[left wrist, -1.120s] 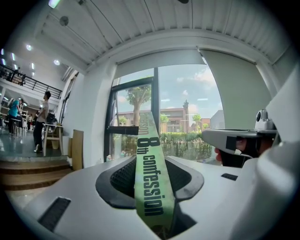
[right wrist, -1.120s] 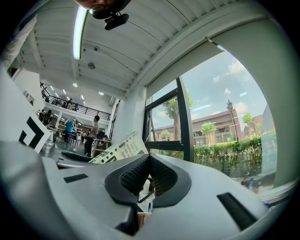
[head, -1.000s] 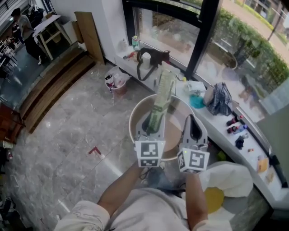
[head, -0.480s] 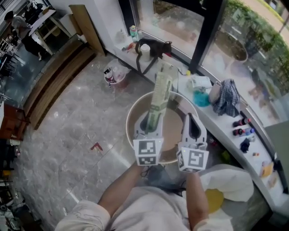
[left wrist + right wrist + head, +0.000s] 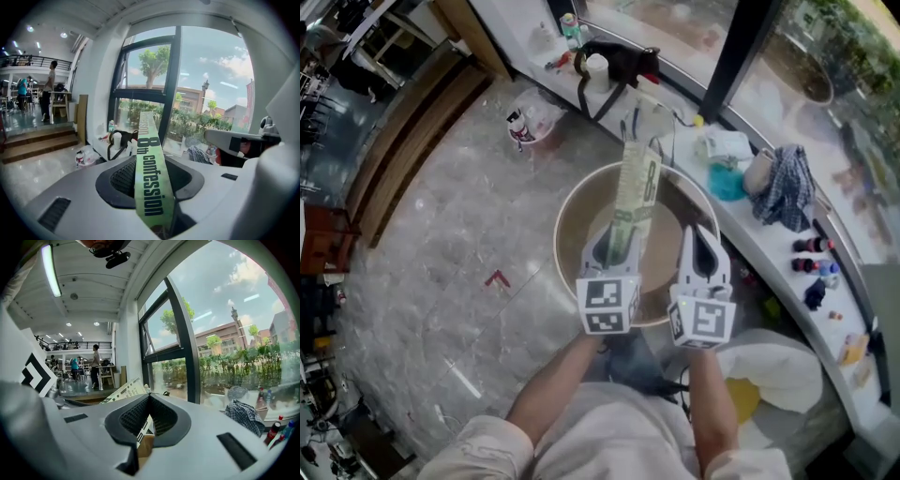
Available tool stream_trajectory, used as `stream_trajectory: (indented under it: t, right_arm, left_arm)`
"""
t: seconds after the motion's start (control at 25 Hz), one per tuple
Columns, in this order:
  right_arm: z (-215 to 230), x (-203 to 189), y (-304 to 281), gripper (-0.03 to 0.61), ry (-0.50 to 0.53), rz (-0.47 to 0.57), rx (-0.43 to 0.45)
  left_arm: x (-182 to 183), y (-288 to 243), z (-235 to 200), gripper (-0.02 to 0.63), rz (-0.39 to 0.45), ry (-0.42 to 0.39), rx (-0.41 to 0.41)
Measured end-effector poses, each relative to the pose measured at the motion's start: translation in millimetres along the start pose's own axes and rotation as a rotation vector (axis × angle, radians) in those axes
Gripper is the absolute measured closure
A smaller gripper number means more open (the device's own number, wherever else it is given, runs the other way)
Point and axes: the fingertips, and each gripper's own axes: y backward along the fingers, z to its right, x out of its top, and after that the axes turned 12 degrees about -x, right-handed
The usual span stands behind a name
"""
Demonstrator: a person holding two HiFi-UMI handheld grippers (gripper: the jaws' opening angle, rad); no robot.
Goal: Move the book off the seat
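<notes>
- Grey marble floor (image 5: 441,281) surrounds the round seat (image 5: 570,202).
- Left gripper (image 5: 614,242) clamps the green book (image 5: 637,187), which stands upright over the seat's middle.
- Right gripper (image 5: 702,239) hangs over the seat's near rim, jaws together, empty.

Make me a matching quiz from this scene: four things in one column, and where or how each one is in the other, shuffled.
Things:
1 book
2 right gripper
3 round seat
4 checked cloth

Places or states:
A lying on the window ledge
B jaws together, nothing between them
C clamped by the left gripper
D beneath both grippers

Pairs: 1-C, 2-B, 3-D, 4-A
</notes>
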Motion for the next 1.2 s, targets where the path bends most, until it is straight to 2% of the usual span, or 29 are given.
stream_trajectory:
  t: [0.28, 0.64, 0.96, 1.2]
  right_arm:
    - [-24.9, -48.2, -17.8, 0.575, 0.026, -0.081, 0.023]
    - [-60.4, -119.6, -20.6, 0.575, 0.025, -0.175, 0.02]
    - [-82.3, -196.9, -21.3, 0.575, 0.029, -0.254, 0.014]
    - [-95.7, -236.2, -21.3, 0.575, 0.024, -0.271, 0.018]
  left_arm:
    - [-59.5, -18.7, -35.5, 0.448, -0.086, 0.096, 0.004]
    - [-144.5, -35.2, -67.1, 0.448, -0.172, 0.273, -0.072]
    - [-217.5, -39.3, -94.9, 0.448, -0.224, 0.343, -0.061]
    - [-251.6, -47.2, -122.3, 0.448, -0.208, 0.374, -0.043]
